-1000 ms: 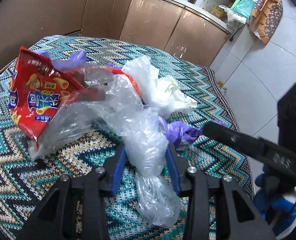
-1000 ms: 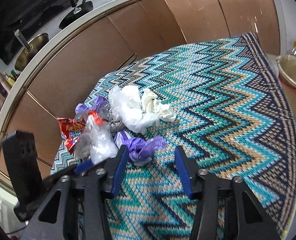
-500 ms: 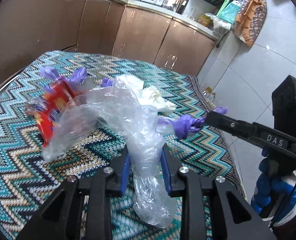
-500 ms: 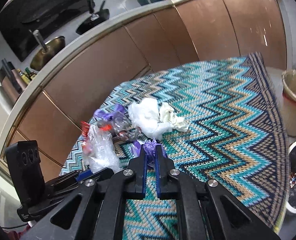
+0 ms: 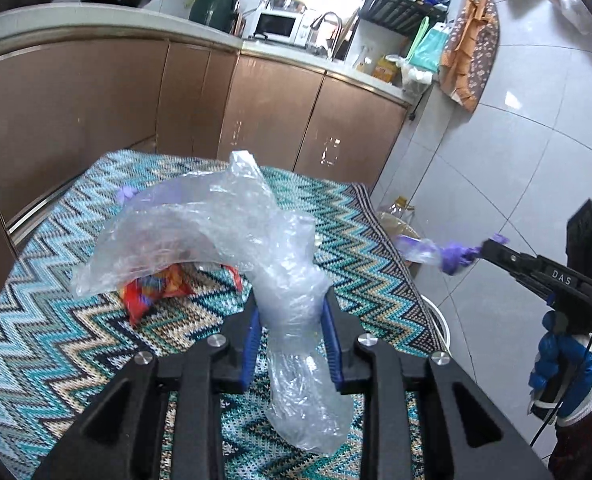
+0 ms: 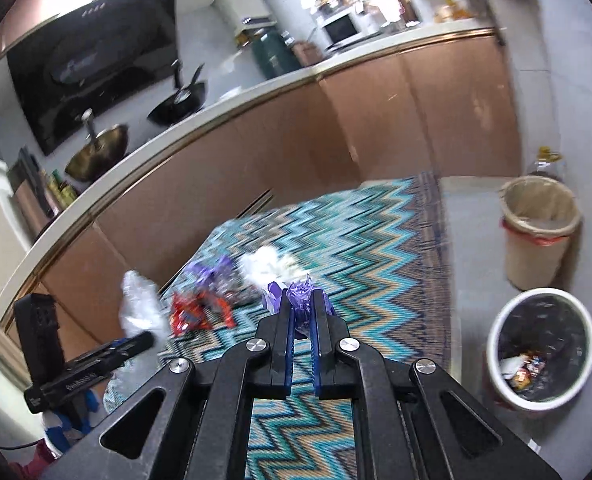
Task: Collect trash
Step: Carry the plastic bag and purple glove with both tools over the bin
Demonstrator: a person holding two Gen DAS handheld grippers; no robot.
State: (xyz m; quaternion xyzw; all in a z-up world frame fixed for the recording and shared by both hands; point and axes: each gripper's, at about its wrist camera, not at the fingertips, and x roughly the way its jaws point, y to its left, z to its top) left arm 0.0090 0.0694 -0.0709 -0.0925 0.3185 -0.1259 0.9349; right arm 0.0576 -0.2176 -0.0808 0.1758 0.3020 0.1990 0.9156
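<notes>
The left gripper (image 5: pixel 290 320) pinches a crumpled clear plastic bag (image 5: pixel 232 236) at its gathered neck, lifted above the zigzag tablecloth (image 5: pixel 56 340). The right gripper (image 6: pixel 304 316) is pressed together on a purple plastic scrap (image 6: pixel 301 294), raised toward the right side. Both look feather-light, limp and slippery (film likely slides out of a loose grip), so bunched folds are the best hold. A red snack wrapper (image 5: pixel 152 290) lies beneath, near the left.

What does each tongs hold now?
Left tongs: closed on the clear plastic bag.
Right tongs: closed on the purple wrapper.
</notes>
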